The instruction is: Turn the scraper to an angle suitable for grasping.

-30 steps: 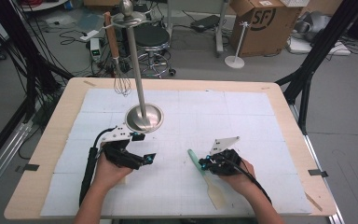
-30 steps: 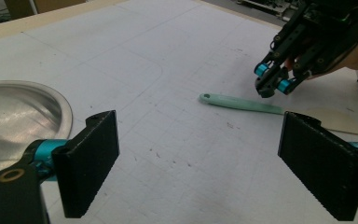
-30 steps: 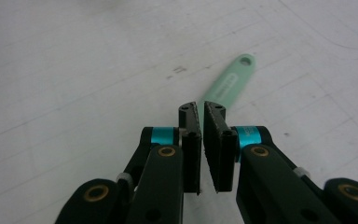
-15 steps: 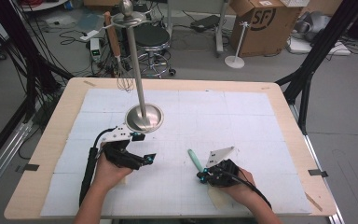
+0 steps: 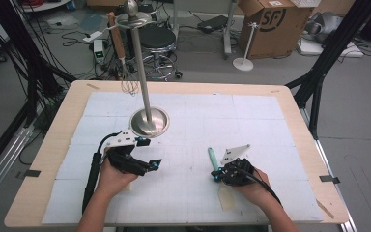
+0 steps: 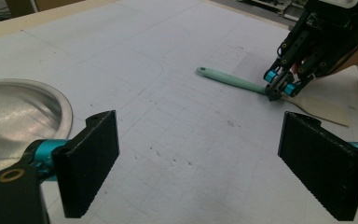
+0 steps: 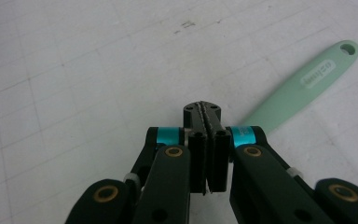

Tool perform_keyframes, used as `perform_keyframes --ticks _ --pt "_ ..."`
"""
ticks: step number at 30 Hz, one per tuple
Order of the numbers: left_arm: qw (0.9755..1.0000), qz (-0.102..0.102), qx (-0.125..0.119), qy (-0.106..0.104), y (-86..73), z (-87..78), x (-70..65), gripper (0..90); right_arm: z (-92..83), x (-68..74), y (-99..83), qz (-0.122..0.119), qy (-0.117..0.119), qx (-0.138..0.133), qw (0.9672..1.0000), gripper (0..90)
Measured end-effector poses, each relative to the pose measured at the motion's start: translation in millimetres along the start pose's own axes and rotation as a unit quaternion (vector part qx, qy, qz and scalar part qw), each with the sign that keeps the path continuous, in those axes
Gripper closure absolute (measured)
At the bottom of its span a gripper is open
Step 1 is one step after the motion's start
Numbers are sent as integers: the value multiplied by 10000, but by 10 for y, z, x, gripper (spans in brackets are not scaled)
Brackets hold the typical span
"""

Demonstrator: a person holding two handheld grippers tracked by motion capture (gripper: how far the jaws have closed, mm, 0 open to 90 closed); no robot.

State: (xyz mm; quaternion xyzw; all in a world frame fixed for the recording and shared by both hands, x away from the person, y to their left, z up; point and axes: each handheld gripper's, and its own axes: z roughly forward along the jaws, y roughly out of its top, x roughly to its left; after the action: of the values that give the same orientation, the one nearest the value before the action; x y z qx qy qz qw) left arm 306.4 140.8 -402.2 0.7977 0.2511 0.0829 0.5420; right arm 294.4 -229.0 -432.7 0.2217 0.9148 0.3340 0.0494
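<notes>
work in hand: picking up the spatula (image 5: 213,157) from the mat (image 5: 270,125), judging by where the right gripper (image 5: 216,175) sits.
spatula, place: flat on the mat, right of the middle and near the person's edge, well apart from the stand (image 5: 149,122).
spatula, long axis: in the high view it runs almost straight away from the person, with the mint handle at the far end and the pale blade at the near end under the right hand.
right gripper: its jaws are pressed together, with no handle visible between the pads. the left gripper view shows the tips (image 6: 274,91) down at the neck, where handle meets blade (image 6: 233,80). in the right gripper view (image 7: 206,112) the handle (image 7: 303,88) runs up and right from behind the closed jaws.
grip: i can't tell whether the tips pinch an edge or only rest on the neck.
left gripper: spread wide and holding nothing (image 6: 214,163). it sits low over the mat, just in front of the stand's base (image 6: 18,107).
nearer hand: the right one, already at the spatula. the left gripper (image 5: 149,153) is well apart from it and faces it across bare mat.
key relation: any lift probably turns on the neck, since the handle points away from the right gripper and the blade points back under it.
writing: the handle has a raised word near its hanging hole, too soft to read. the box (image 5: 270,19) on the floor is marked "sf".
other: a whisk (image 5: 130,86) hangs from the stand.
</notes>
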Motion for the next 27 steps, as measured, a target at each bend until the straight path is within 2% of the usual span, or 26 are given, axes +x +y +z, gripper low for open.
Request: perform_keyframes --ticks 11,20,27 --pt "10000 -6 6 14 0 3 -4 131 -39 -176 -46 211 -156 -63 9996 895" --pt "10000 2 19 22 0 7 -6 130 -45 -221 -52 259 -174 -68 9995 896" --pt "10000 -8 5 19 0 9 -4 131 -81 -289 -85 385 -308 -55 9988 896"
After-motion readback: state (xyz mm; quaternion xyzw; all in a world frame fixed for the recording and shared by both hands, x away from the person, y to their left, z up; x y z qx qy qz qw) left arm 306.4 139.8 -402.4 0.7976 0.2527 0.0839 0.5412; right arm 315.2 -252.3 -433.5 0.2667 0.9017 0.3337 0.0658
